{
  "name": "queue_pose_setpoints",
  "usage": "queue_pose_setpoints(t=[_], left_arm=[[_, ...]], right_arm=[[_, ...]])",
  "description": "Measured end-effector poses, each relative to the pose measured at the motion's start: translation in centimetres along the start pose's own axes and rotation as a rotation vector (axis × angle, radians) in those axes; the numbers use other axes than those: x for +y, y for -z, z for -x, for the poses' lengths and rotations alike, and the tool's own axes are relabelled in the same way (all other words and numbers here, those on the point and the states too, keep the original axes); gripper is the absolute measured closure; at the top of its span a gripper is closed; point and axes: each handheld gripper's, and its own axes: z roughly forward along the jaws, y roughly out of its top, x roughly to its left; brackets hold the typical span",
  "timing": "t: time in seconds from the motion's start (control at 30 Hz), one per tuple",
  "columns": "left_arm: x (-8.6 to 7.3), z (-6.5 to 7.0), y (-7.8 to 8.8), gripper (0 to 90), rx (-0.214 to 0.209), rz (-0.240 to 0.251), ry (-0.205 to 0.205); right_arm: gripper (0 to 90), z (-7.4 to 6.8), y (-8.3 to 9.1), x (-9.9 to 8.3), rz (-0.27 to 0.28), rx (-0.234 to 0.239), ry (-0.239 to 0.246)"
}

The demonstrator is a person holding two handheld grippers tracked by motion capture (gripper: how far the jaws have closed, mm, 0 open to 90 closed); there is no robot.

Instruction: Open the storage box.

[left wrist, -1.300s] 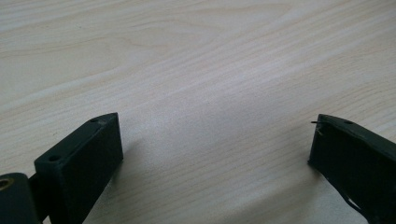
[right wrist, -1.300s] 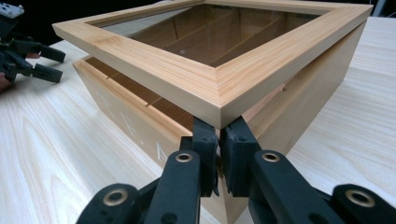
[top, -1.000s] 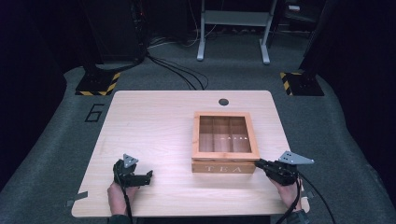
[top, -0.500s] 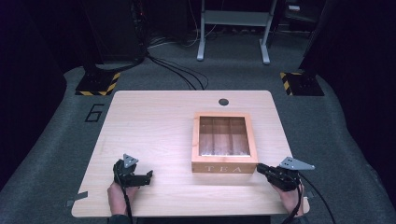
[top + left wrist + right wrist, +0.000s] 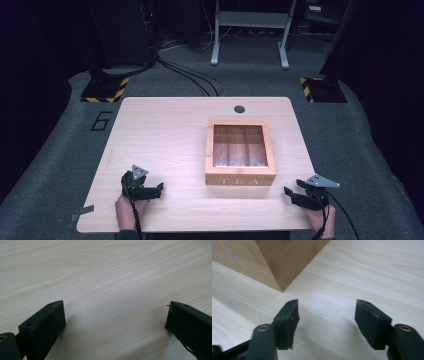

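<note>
The wooden tea box [image 5: 240, 152] stands right of centre on the worktop [image 5: 165, 135], its lid down. The lid is a light timber frame around a clear pane; dividers show dimly beneath it, but the contents cannot be made out. Pale letters reading TEA mark the front wall, faint in the high view. In the right tool view the box [image 5: 287, 260] is cut off by the upper edge: one lower corner and two side walls show, blurred.

The right tool [image 5: 298, 192] sits at the near right corner of the worktop, just beside the box's front right corner and apart from it. Its jaws have just been opening and now stand spread with bare wood between them [image 5: 327, 312]; it is released and grips nothing.

The left tool [image 5: 150, 190] lies at the near left of the worktop, well apart from the box. Its jaws stand wide over bare wood [image 5: 115, 312], released, nothing between them. Both jaws are cut off by the lower frame edge.

A small dark round fitting [image 5: 239, 109] sits near the worktop's far edge; its nature cannot be told.
</note>
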Motion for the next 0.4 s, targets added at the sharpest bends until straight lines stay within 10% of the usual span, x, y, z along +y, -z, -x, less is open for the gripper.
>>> queue_pose_setpoints(t=[0.23, 0.4], left_arm=[[0.00, 0.00, 0.00, 2.4, 0.000, 0.000, 0.000], [0.00, -0.01, -0.01, 2.3, 0.001, 0.001, -0.001]], right_arm=[[18.3, 0.43, -0.43, 0.13, -0.048, -0.023, -0.053], [14.4, -0.17, -0.73, 0.24, -0.077, -0.062, 0.006]])
